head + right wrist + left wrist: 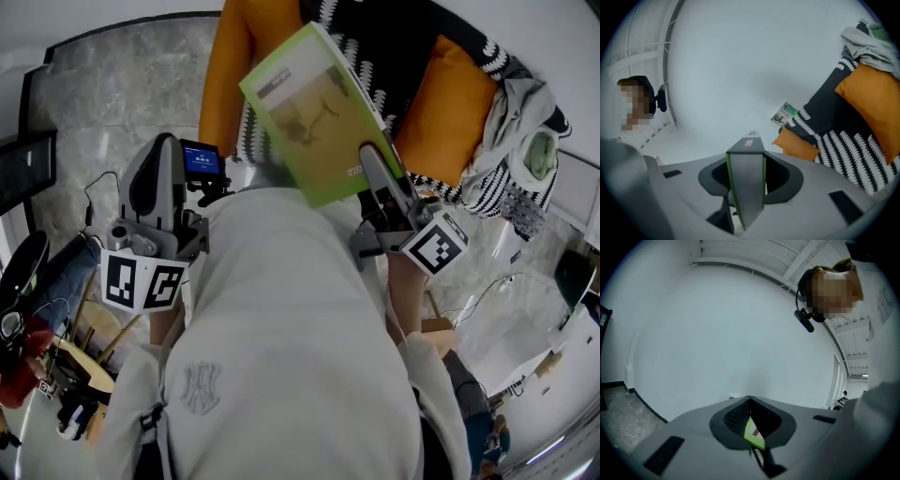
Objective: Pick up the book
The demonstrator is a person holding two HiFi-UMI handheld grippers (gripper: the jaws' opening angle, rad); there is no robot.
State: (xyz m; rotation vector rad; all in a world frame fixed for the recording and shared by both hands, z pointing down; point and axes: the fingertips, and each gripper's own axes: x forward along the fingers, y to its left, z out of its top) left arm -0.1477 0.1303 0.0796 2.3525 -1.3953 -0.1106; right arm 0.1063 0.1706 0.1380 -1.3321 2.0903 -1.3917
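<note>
White hoodie: the person's top (pixel 281 337) is closest to the lens and fills the lower middle of the head view.
Right gripper: (pixel 375 167) reaches up from the right of the hoodie, with its marker cube (pixel 436 246) just behind.
Right fingers: (pixel 377 173) they are closed onto the book, one on each face. The right gripper view shows the book's grey edge with green borders wedged upright between them.
Book: (pixel 314 112) it has a green cover and is held tilted in the air. It is gripped near its lower right edge, so most of it sticks out past the fingertips, up and to the left.
Behind the book: a black-and-white patterned cover (pixel 394 37) carries orange cushions (pixel 450 103), with a bundle of clothes (pixel 511 122) at their right.
Left gripper: (pixel 750 400) is held out at the left of the hoodie, well apart from the book and aimed at a plain white wall (pixel 717 333).
Left fingers: the tips meet at a point. A small green-and-white scrap shows in the hollow behind them, and I cannot tell what it is.
Floor: grey stone (pixel 112 94) lies beyond the left gripper.
</note>
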